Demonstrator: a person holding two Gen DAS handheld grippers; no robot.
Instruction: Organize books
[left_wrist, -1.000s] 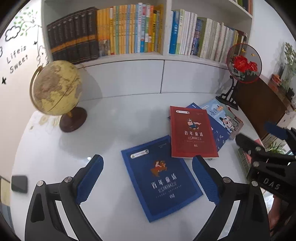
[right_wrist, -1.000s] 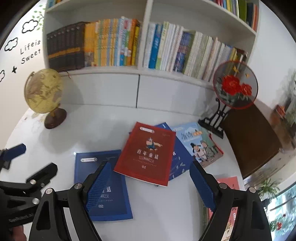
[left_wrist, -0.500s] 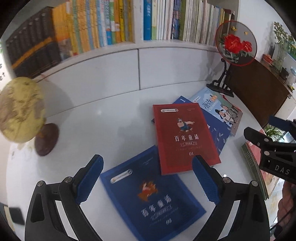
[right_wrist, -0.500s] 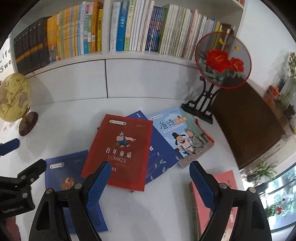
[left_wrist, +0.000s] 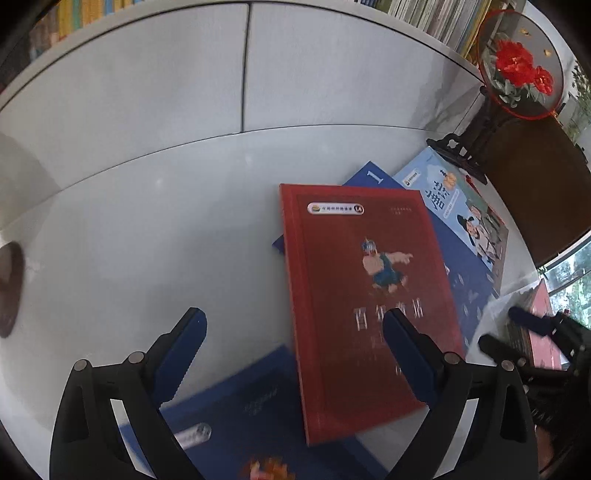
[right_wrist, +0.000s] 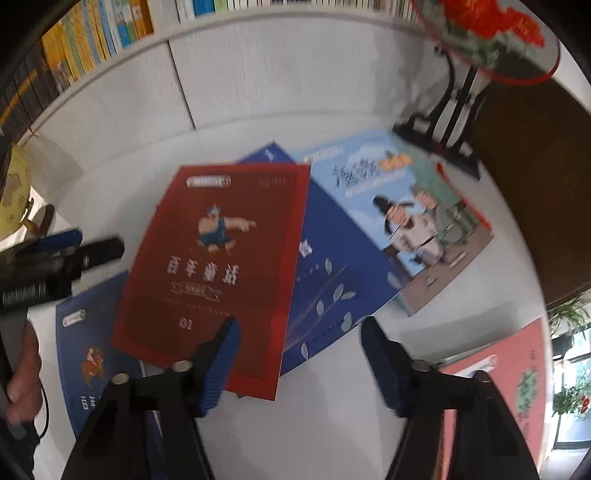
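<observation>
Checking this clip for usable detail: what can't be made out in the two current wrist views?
- Dark blue book, right wrist: title mostly covered by the red book.
- Lower blue book, left wrist: cover blurred, cut off by the edge.
- Pink book, right wrist: title blurred, partly behind the right gripper.
- Globe: cropped at the edge.

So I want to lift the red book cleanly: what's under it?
The red book overlaps a dark blue book with leaves and a corner of the blue cartoon book. Anything further beneath is covered.

Red book (left_wrist: 354, 295) lies flat atop blue books (right_wrist: 332, 273) (overlapping).
</observation>
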